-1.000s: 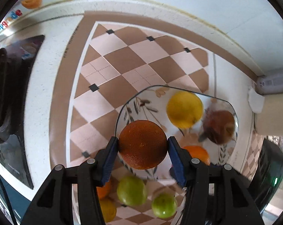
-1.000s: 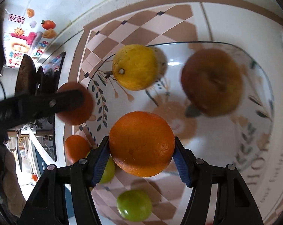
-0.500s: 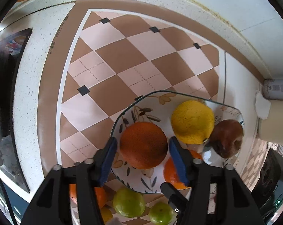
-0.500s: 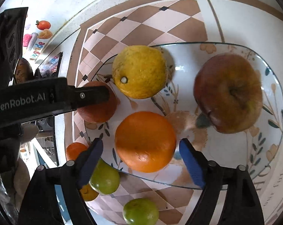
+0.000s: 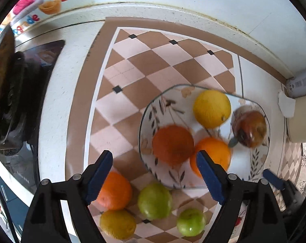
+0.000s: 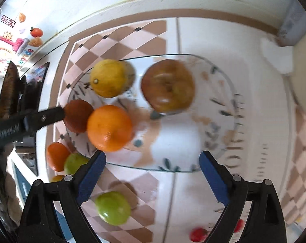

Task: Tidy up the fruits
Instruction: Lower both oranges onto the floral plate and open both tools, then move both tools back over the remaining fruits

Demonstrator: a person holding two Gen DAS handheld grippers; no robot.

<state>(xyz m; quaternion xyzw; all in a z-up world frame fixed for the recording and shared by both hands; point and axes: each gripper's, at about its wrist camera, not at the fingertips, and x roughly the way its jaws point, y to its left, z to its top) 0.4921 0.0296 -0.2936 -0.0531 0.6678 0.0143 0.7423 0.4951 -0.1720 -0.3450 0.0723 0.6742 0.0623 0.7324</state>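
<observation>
Opening, left fingers: my left gripper (image 5: 154,178) points down at the worktop (image 5: 59,109), its jaws spreading wide with nothing pressed between them; the blue pads frame the near rim of the plate and bare tile.
Opening, right fingers: my right gripper (image 6: 152,179) is likewise widening and empty, hanging over the near rim of the glass plate (image 6: 223,93).
Left of my left fingers: a stove (image 5: 17,105) with a dark pan on it, well apart from the fruit.
On the plate, ahead of my fingers: four fruits, namely a dark orange (image 5: 172,144), a bright orange (image 6: 109,127) touching it, a yellow citrus (image 5: 212,108) and a reddish apple (image 6: 167,86).
Done so far: I judge about half; those four rest on the plate, free of my pads.
Left to do: four fruits sit off the plate on the tiles: an orange (image 5: 116,191) behind my left pad, a yellowish fruit (image 5: 118,223) below it, a green fruit (image 5: 154,200) between my left fingers, and a smaller green one (image 5: 191,221) to its right.
Room on the plate: its right half looks bare, so there seems to be space.
In the way: the plate's near rim lies between loose fruit and free space, and my two grippers work close together.
Right of my right fingers: a pale container (image 6: 305,70) at the wall, and small red items (image 6: 197,233) near the lower edge, too blurred to name.
</observation>
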